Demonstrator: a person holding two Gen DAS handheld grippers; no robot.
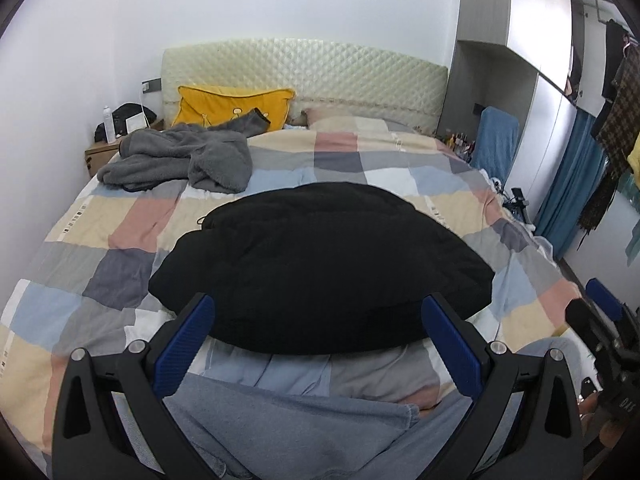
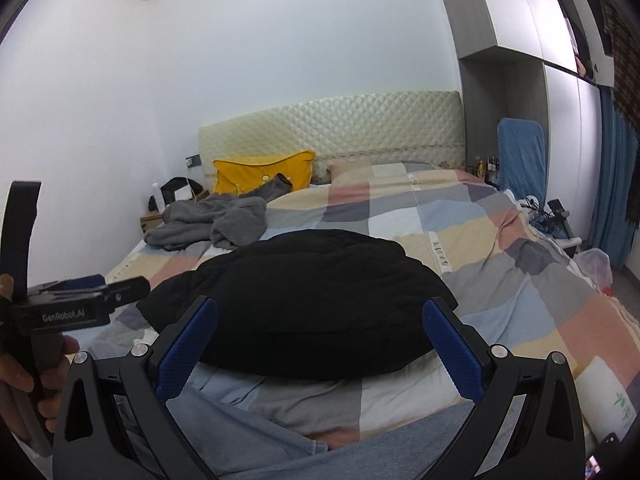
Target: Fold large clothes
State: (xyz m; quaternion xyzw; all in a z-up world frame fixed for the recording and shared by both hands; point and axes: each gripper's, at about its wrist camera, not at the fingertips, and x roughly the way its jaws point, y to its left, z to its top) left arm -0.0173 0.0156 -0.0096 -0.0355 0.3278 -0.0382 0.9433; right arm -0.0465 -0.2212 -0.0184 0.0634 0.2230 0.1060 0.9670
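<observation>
I logged both tongs, left gripper (image 1: 318, 344) and right gripper (image 2: 320, 346), spread, pinching nothing. Black garment (image 1: 320, 264) lay just ahead of both, on the checked quilt (image 1: 100, 236)

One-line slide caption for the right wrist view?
Open right gripper faces a folded black garment on the checked quilt; grey fleece lies near the yellow pillow.

Both wrist views low at bed foot, facing headboard (image 1: 304, 76), sharing bed (image 2: 460, 216)
</observation>
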